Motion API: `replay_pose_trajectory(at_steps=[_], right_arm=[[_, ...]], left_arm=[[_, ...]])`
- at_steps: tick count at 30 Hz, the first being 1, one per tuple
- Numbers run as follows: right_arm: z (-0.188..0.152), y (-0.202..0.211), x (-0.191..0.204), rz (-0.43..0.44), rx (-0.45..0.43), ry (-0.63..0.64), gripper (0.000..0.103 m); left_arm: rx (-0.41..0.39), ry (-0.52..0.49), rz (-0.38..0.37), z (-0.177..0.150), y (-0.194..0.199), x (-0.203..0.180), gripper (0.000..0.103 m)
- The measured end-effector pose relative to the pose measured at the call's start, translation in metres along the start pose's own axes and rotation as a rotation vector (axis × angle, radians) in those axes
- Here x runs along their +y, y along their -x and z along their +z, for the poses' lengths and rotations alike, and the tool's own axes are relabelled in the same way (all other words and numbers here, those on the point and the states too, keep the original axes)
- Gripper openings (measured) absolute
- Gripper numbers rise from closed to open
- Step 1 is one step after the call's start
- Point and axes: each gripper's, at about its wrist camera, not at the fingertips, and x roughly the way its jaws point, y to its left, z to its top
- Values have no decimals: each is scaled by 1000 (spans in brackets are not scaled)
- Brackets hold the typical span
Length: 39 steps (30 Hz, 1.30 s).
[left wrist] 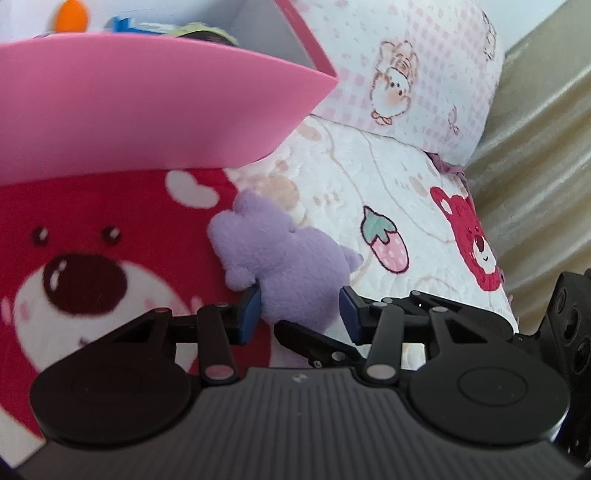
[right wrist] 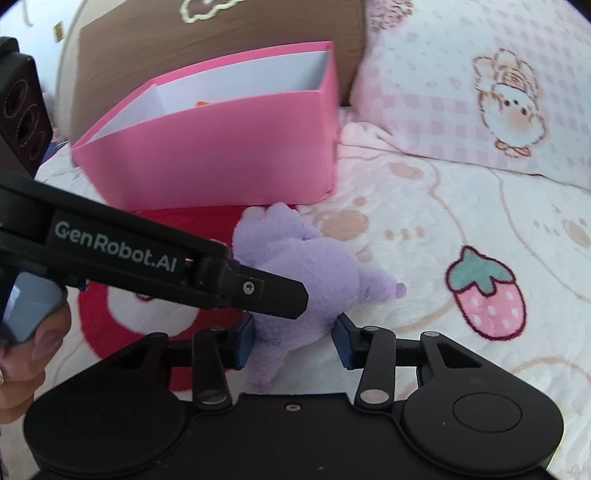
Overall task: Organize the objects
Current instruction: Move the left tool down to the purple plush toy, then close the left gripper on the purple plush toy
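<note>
A purple plush toy lies on the bed blanket just in front of a pink box. My left gripper is shut on the toy's near end, its blue pads pressing in from both sides. My right gripper grips the same toy from beside it, with both pads against the fur. In the right wrist view the left gripper's black finger crosses over the toy. The box stands open at the top, with an orange object and packets inside.
The white blanket bears a red bear print and a strawberry print. A pink checked pillow lies to the right of the box, a brown cushion behind it. A hand holds the left gripper.
</note>
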Motion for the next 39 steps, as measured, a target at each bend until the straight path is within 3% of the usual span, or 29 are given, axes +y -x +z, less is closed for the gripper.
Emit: replay_pose_trajectory(at_steps=[6, 12, 14, 18, 25, 26, 27, 29, 33, 39], right_arm=[[-5, 5, 20, 75, 14, 94, 49], [-13, 7, 32, 166, 66, 150, 48], [-15, 9, 34, 140, 61, 180, 48], [-9, 8, 20, 111, 79, 150, 48], [-8, 7, 17, 79, 109, 189, 49], [-9, 6, 17, 64, 109, 192, 53], [-9, 7, 17, 39, 105, 200, 68], [-8, 7, 16, -60, 88, 226, 85], [-4, 12, 6, -54, 99, 169, 85], [5, 19, -4, 93, 76, -13, 84]], left_arm=[[-4, 58, 26, -18, 23, 10, 45], [44, 113, 73, -36, 39, 15, 45], [62, 126, 88, -37, 44, 18, 45], [21, 75, 156, -31, 57, 25, 45], [-20, 60, 158, -21, 60, 35, 45], [-20, 58, 156, -20, 58, 35, 45], [-18, 54, 154, -19, 56, 34, 45], [-15, 44, 159, -18, 52, 31, 45], [-26, 26, 141, -17, 50, 24, 45], [-51, 0, 138, -12, 44, 20, 45]])
